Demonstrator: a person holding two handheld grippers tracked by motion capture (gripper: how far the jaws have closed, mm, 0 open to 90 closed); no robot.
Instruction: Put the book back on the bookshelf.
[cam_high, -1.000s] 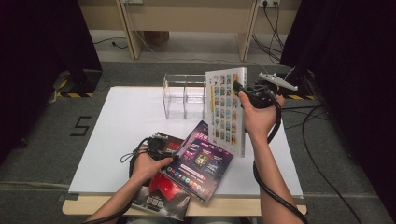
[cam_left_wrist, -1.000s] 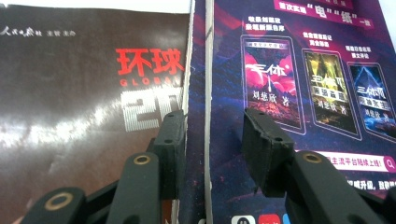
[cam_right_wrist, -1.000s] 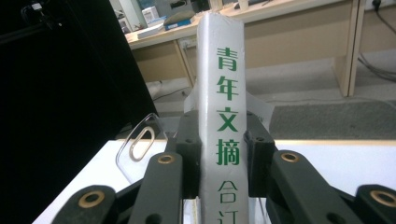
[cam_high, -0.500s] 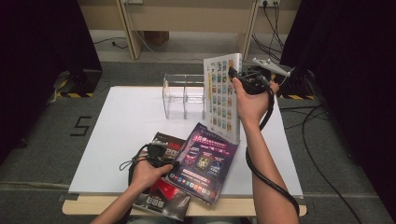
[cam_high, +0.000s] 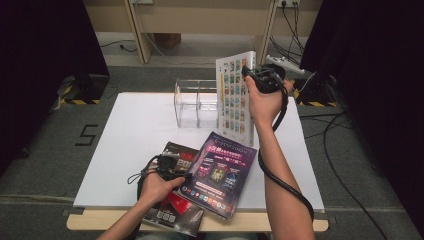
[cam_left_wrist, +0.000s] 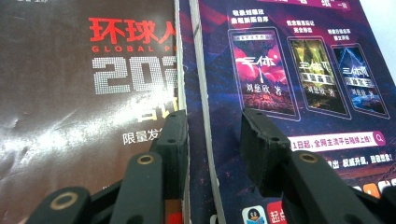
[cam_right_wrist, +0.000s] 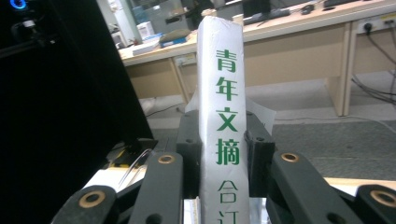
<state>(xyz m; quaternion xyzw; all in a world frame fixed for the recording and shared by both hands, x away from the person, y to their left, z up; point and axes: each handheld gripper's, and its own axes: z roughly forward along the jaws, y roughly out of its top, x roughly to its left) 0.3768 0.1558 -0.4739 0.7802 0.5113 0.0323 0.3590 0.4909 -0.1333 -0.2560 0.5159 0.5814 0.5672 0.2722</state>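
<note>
Lifted further since the earlier frames, the white book (cam_high: 235, 97) had risen and drifted toward the clear acrylic rack (cam_high: 196, 102).

The right gripper (cam_high: 250, 75) pinched the thick volume by its spine, green characters on matte white, holding it upright above the bench (cam_high: 130, 130) just beside the rack. The left gripper (cam_left_wrist: 212, 135) had just been narrowing its spread jaws astride the edge of the glossy purple magazine (cam_high: 217, 172), which overlapped a dark, creased magazine (cam_high: 172, 207). Shelving seemed in hand; next, I judged, came lowering the book squarely into a slot.
</note>
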